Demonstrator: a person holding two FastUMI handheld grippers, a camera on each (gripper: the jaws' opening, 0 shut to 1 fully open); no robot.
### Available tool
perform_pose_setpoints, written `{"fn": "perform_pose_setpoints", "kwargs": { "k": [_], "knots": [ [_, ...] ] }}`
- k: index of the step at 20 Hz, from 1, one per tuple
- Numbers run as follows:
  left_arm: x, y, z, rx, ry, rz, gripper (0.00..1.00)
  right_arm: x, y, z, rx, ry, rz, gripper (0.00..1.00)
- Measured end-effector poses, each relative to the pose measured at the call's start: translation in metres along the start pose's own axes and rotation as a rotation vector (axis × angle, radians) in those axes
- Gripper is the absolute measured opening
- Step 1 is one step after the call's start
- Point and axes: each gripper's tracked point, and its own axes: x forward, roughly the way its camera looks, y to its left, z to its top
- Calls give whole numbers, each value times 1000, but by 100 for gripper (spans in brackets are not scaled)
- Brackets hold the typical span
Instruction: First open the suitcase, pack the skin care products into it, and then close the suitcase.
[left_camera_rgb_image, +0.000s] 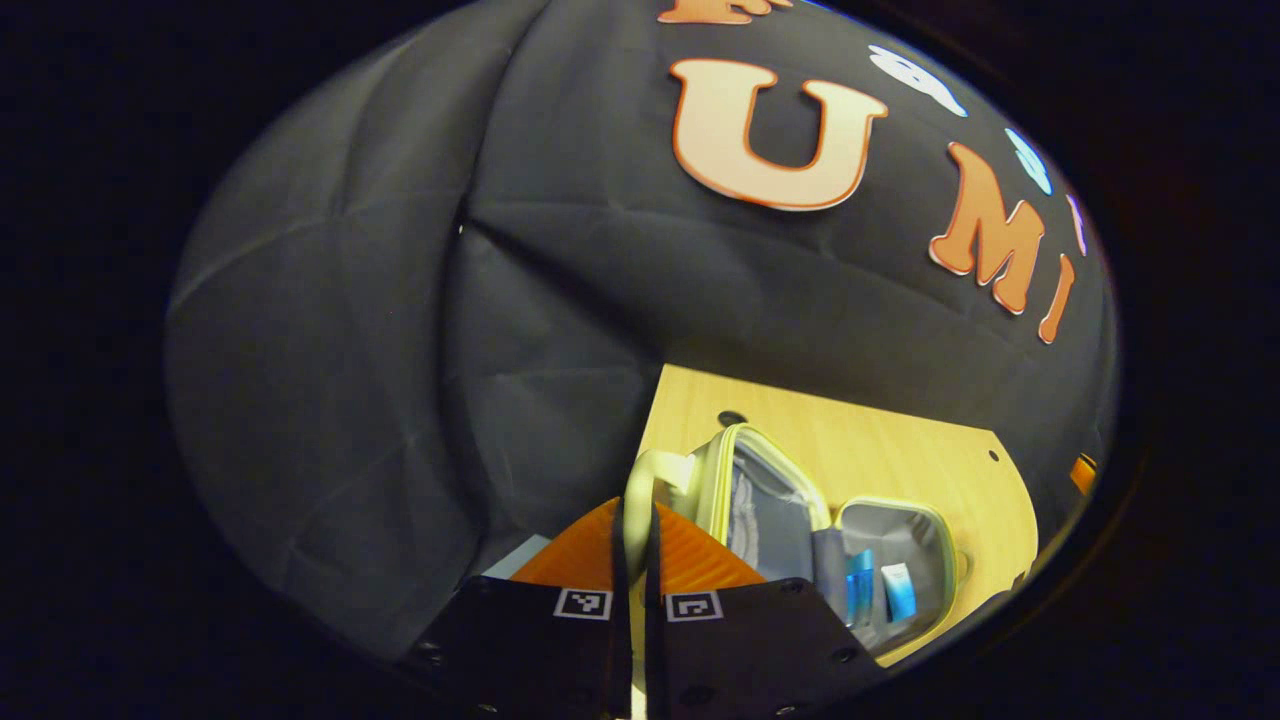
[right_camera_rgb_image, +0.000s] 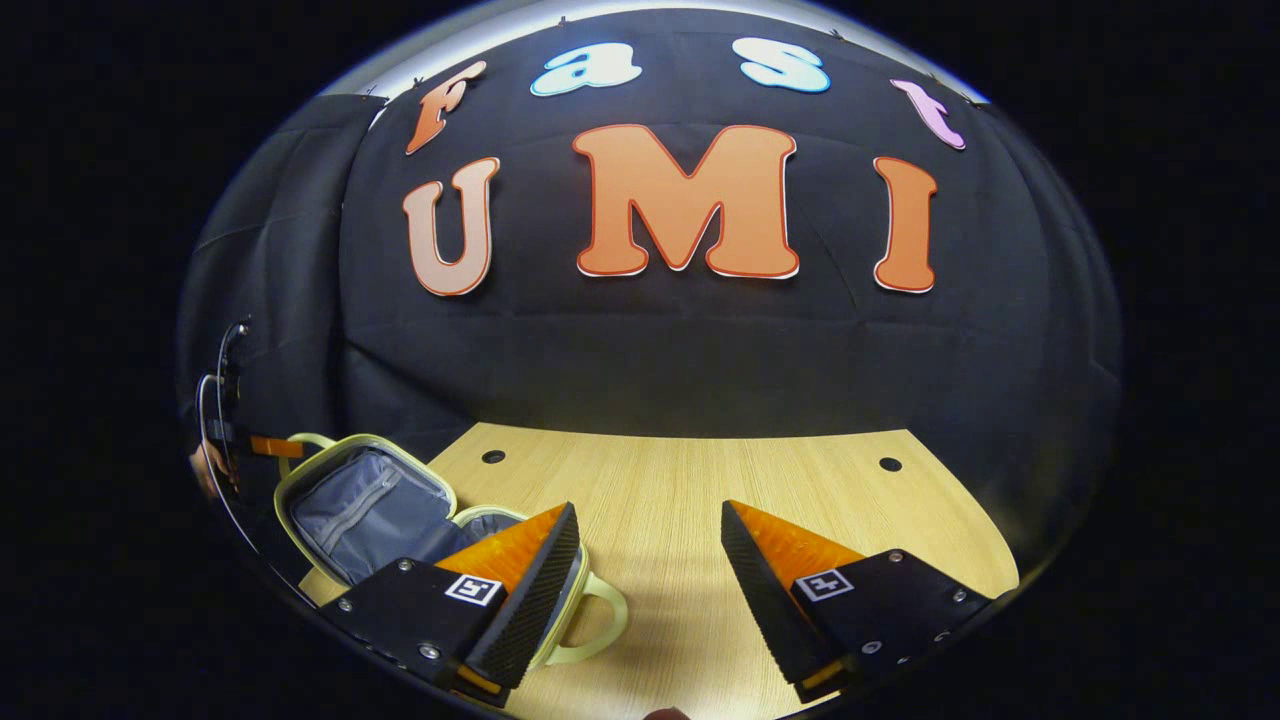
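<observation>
The pale green suitcase (left_camera_rgb_image: 905, 525) lies open on the wooden table (left_camera_rgb_image: 880, 450), grey lining showing. A blue bottle (left_camera_rgb_image: 860, 588) and a light blue tube (left_camera_rgb_image: 899, 592) sit in its lower half. The lid (left_camera_rgb_image: 765, 500) stands raised, and my left gripper (left_camera_rgb_image: 637, 560) is shut on the lid's handle (left_camera_rgb_image: 645, 470). In the right gripper view the suitcase (right_camera_rgb_image: 365, 500) is at the left, its second handle (right_camera_rgb_image: 605, 620) partly behind one fingertip. My right gripper (right_camera_rgb_image: 650, 560) hangs open over bare table, holding nothing. The left gripper (right_camera_rgb_image: 268, 446) shows at the lid's far edge.
The table (right_camera_rgb_image: 680, 480) reaches back to the black cloth wall, with small round holes (right_camera_rgb_image: 889, 464) near its far edge. A cable (right_camera_rgb_image: 212, 420) hangs at the left by the cloth. An orange object (left_camera_rgb_image: 1083, 472) shows past the table's right end.
</observation>
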Motion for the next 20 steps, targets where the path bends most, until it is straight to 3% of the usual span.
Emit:
{"fn": "perform_pose_setpoints", "kwargs": {
  "k": [11,16,20],
  "knots": [
    [-65,-137,48,28,-126,-133,4,3,-28,8,38,-38,93,92],
    [-77,-207,47,63,-140,-208,4,2,-47,9,56,-46,111,91],
    [-84,-261,37,35,-131,-288,5,1,-65,8,45,-56,111,91]
  ]
}}
